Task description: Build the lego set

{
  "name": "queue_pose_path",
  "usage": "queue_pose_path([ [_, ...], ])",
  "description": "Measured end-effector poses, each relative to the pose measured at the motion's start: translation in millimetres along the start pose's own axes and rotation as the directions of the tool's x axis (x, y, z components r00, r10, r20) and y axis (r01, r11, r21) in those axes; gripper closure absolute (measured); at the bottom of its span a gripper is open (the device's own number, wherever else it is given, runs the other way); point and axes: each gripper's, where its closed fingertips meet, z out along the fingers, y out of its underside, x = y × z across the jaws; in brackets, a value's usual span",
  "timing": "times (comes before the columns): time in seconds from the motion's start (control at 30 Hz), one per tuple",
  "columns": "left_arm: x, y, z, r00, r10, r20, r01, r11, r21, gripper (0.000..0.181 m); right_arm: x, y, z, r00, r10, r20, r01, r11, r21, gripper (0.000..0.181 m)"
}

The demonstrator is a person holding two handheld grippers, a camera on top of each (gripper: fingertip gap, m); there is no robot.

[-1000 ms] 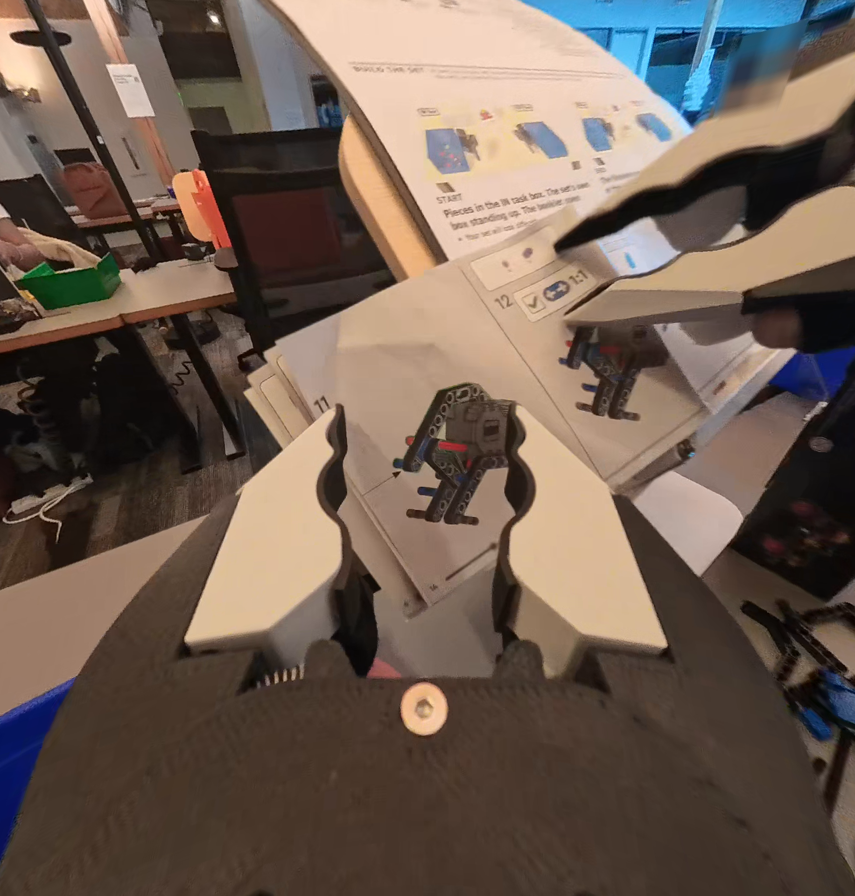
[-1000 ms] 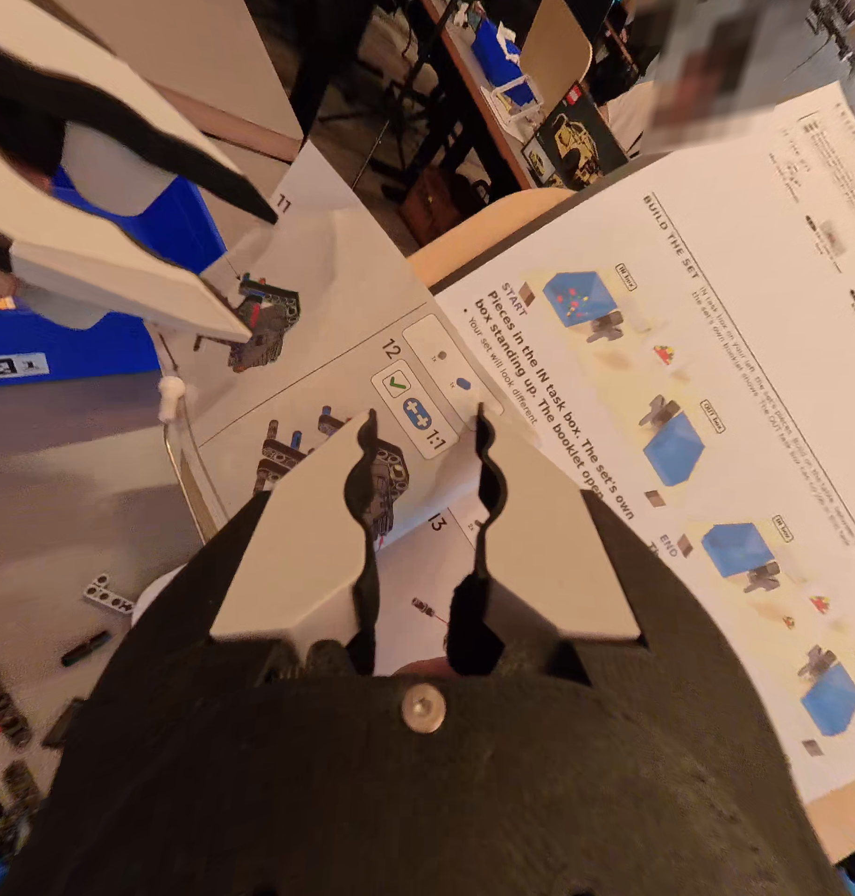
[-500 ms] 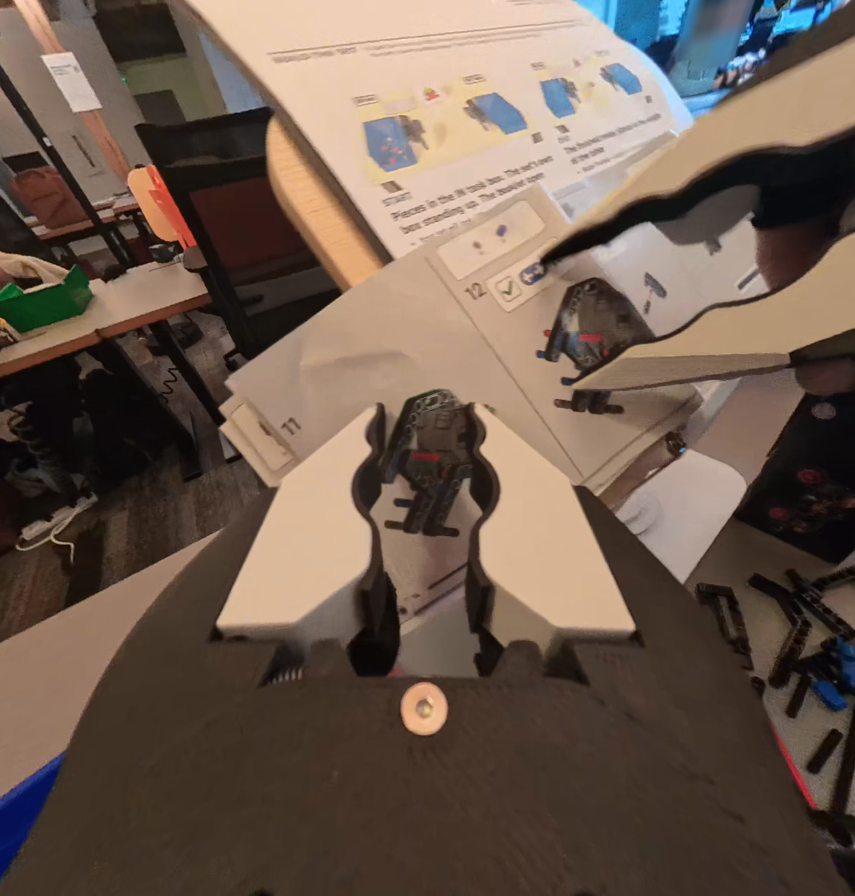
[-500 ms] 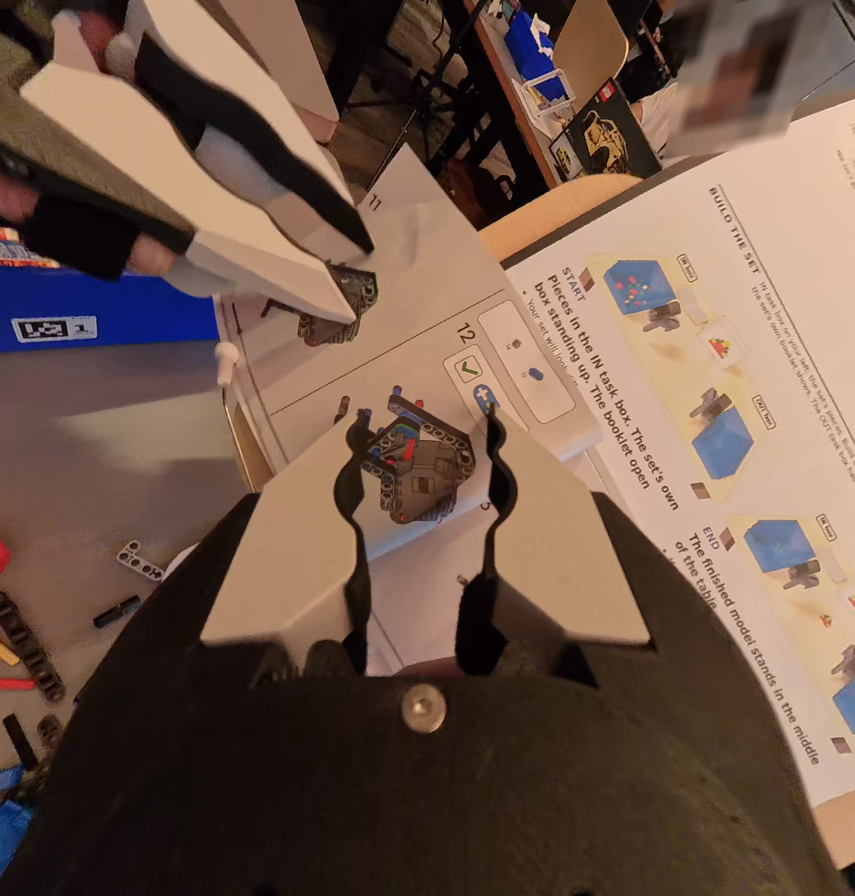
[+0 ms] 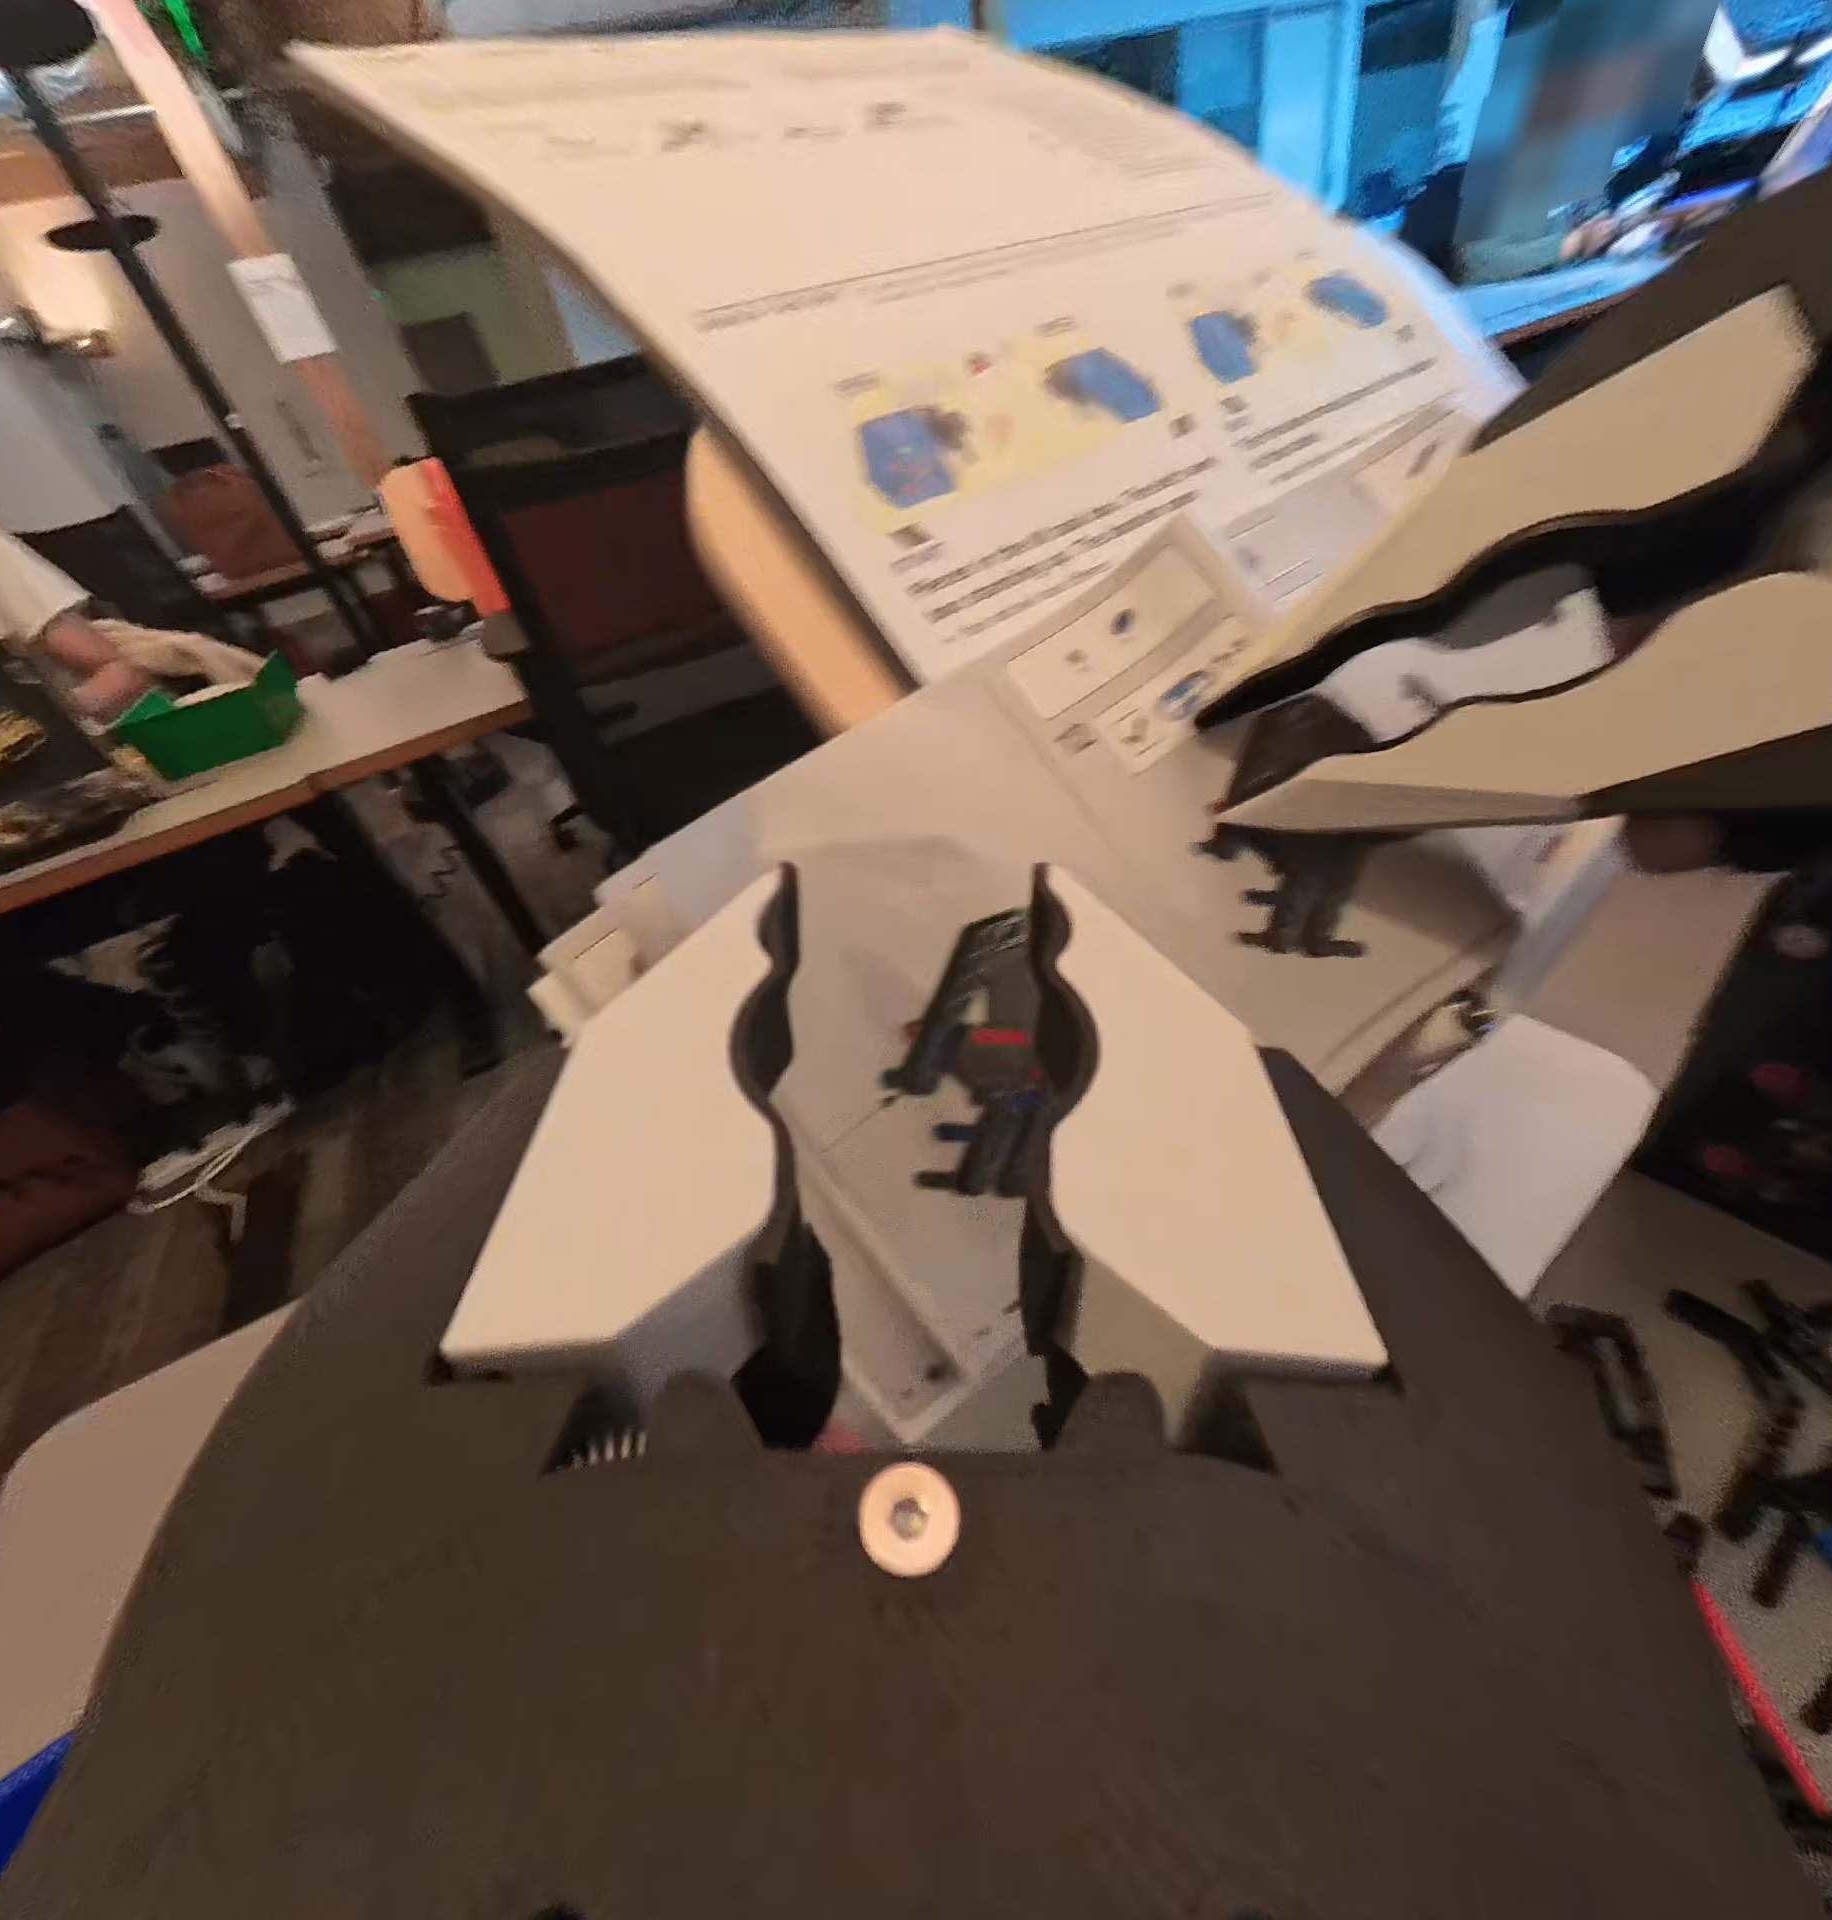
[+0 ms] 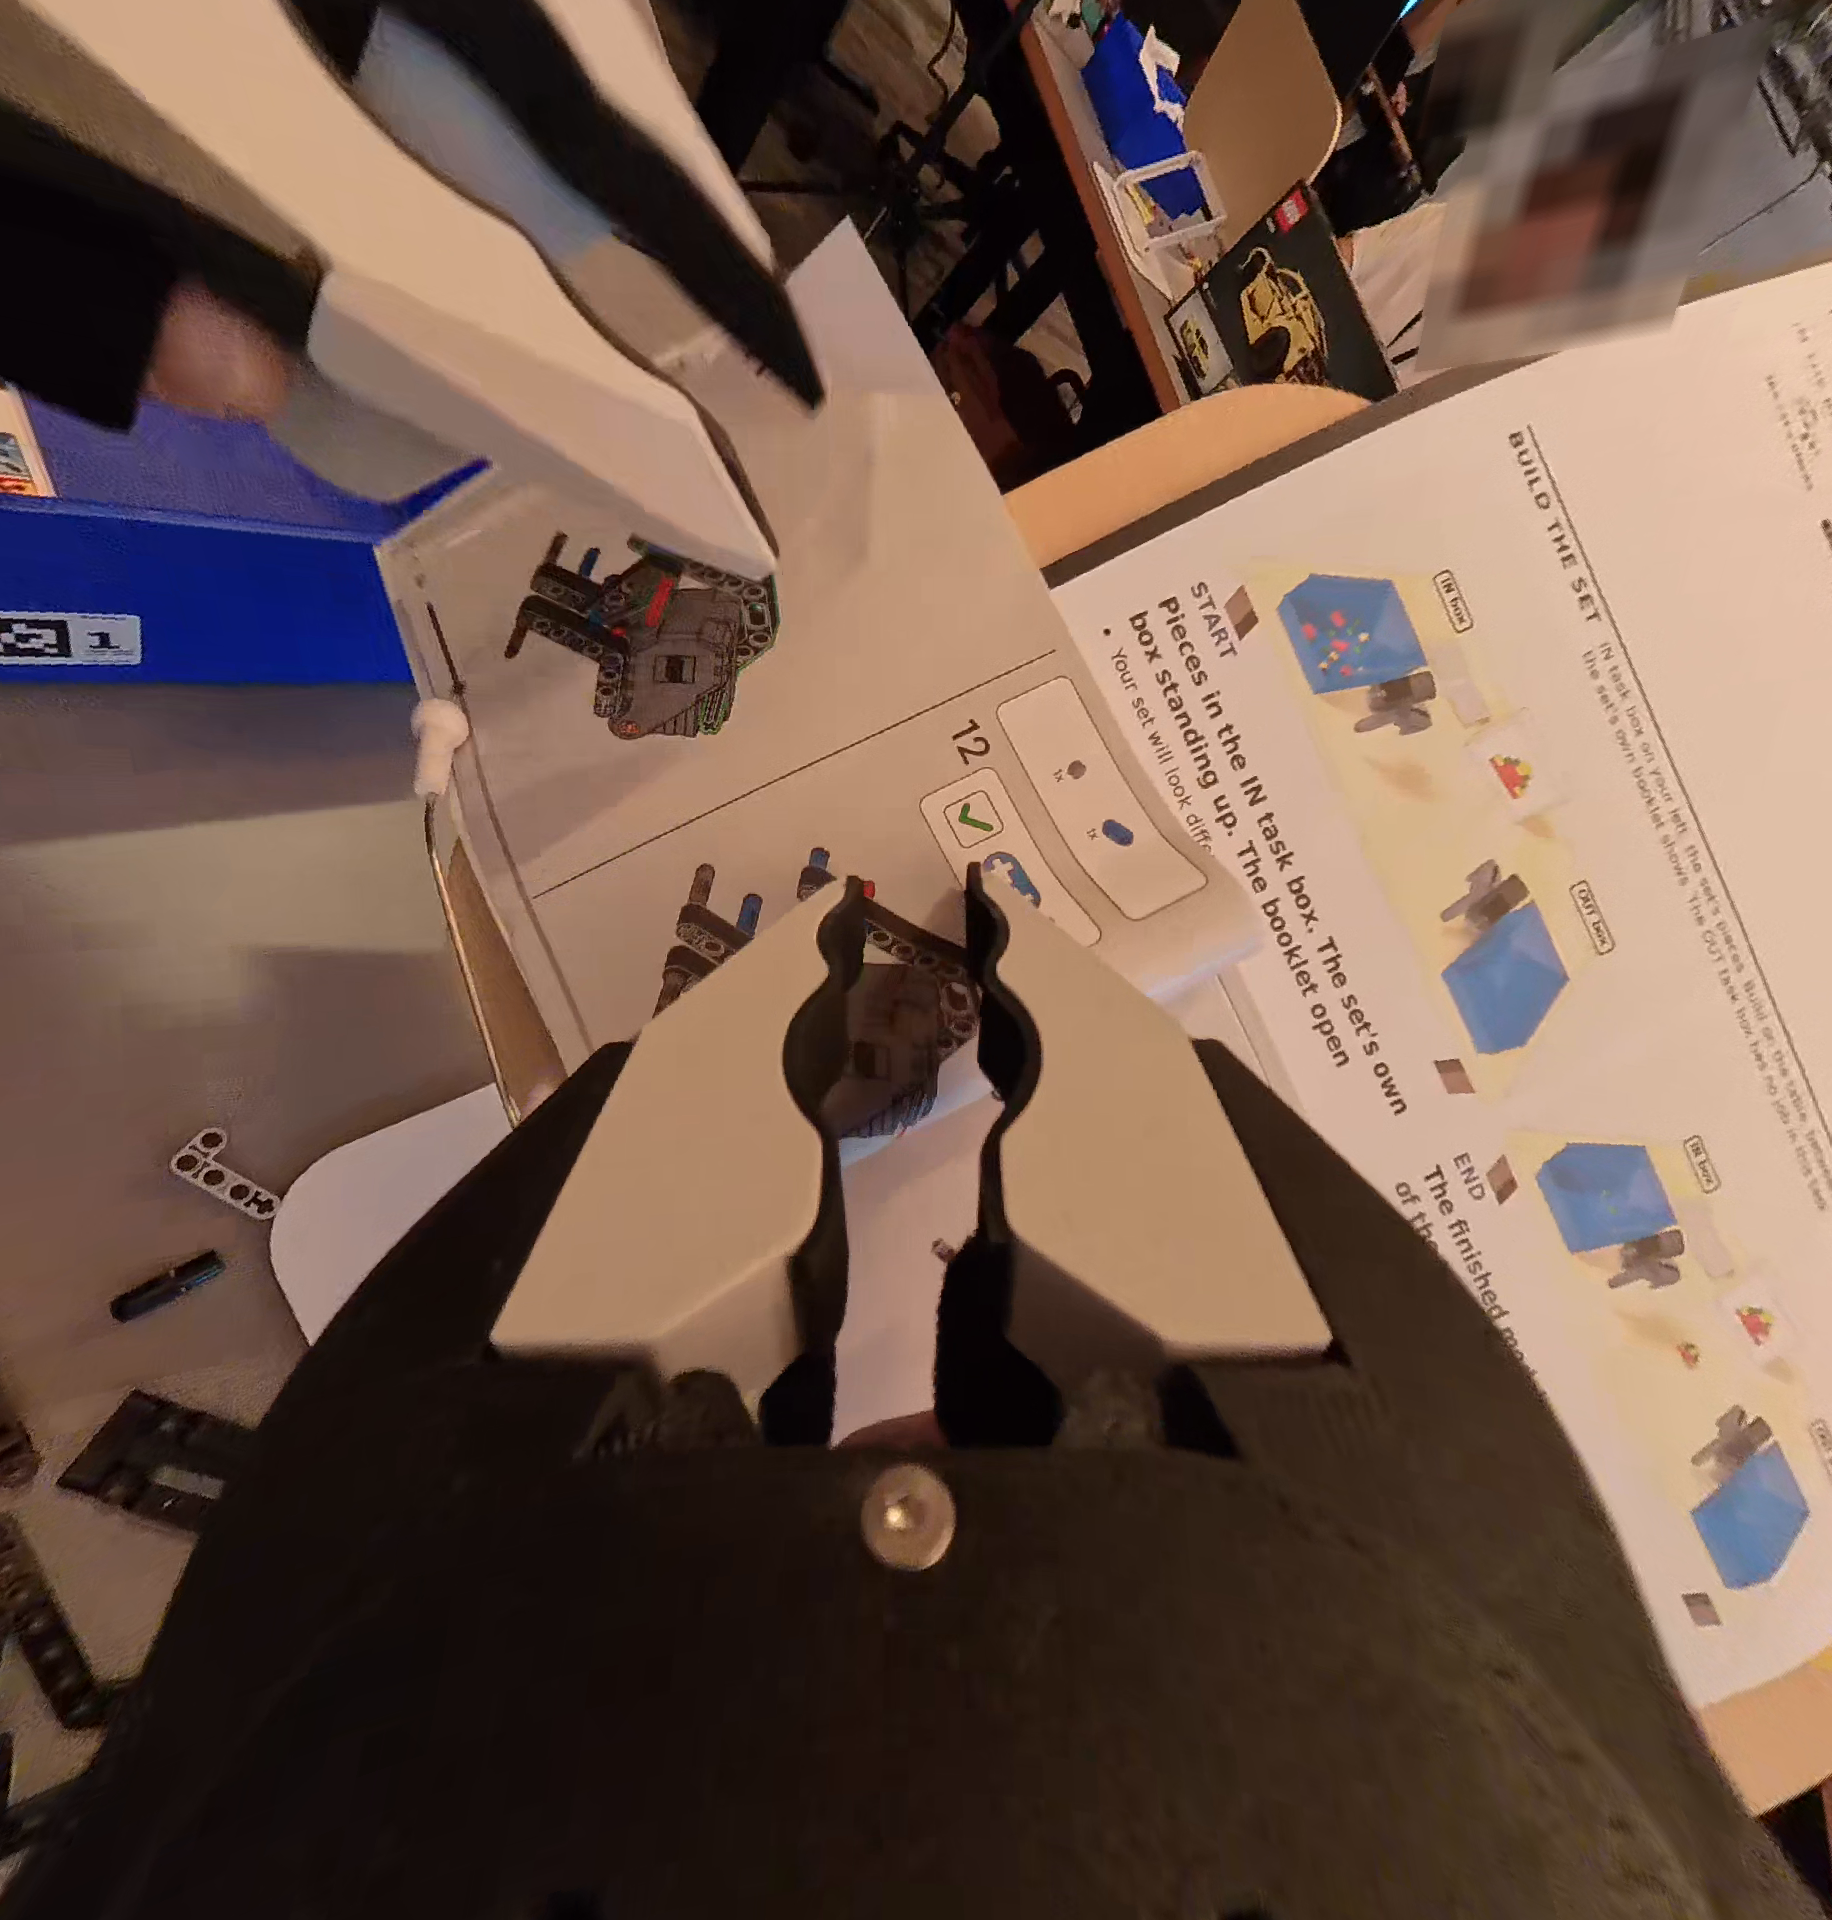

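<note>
Both grippers, left (image 5: 912, 894) & right (image 6: 912, 883), hover w/ fingers apart, empty, over booklet (image 6: 808, 582); loose pieces (image 6: 224, 1172) at 9 o'clock on desk (image 6: 164, 914).

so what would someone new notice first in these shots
The open grey lego instruction booklet fills the middle, with both white-fingered tongs, left and right, open and empty over its pages. Behind it stands a large white illustrated instruction sheet; loose black lego beams lie scattered at lower left.
</note>
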Motion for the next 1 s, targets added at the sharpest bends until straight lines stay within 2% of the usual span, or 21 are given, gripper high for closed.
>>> queue_pose_path([
  [0.1, -16, 13, 1, 1.0, -0.017, 0.015, 0.017, 0.998, -0.053, 0.125, -2, 1, 1, 1.0, 0.006, 0.013, -0.006, 1.0, -0.004, 0.163],
  [0.3, -23, 8, 4, 1.0, 0.008, 0.019, -0.008, 0.999, -0.035, 0.135, -6, 3, 5, 1.0, 0.004, 0.015, -0.004, 1.0, 0.0, 0.16],
  [0.4, -18, 9, 8, 0.999, 0.05, 0.016, -0.05, 0.998, -0.048, 0.15, -6, 2, 4, 1.0, 0.0, 0.019, 0.0, 1.0, 0.003, 0.159],
  [0.47, -12, 7, 8, 0.997, 0.075, -0.004, -0.076, 0.996, -0.04, 0.181, -6, 0, 2, 1.0, 0.003, 0.022, -0.003, 1.0, 0.011, 0.159],
  [0.53, -4, 1, 6, 0.997, 0.054, -0.053, -0.056, 0.998, -0.028, 0.181, -7, -1, 1, 0.999, 0.005, 0.032, -0.005, 1.0, 0.011, 0.157],
  [0.63, 13, -20, -4, 0.988, -0.019, -0.156, 0.021, 1.0, 0.014, 0.181, -5, -11, -8, 0.999, 0.017, 0.031, -0.018, 0.998, 0.056, 0.145],
  [0.73, 41, -53, -16, 0.938, -0.109, -0.328, 0.136, 0.989, 0.063, 0.181, -10, -28, -22, 0.993, 0.079, 0.083, -0.089, 0.988, 0.13, 0.129],
  [0.8, 55, -77, -22, 0.899, -0.148, -0.412, 0.204, 0.974, 0.095, 0.181, -16, -38, -35, 0.982, 0.123, 0.144, -0.149, 0.972, 0.183, 0.129],
  [0.9, 79, -104, -23, 0.843, -0.178, -0.508, 0.261, 0.961, 0.096, 0.181, -18, -51, -52, 0.946, 0.225, 0.234, -0.279, 0.932, 0.232, 0.12],
  [1.0, 102, -122, -17, 0.797, -0.186, -0.575, 0.291, 0.952, 0.095, 0.181, -13, -54, -67, 0.939, 0.272, 0.21, -0.319, 0.919, 0.233, 0.106],
])
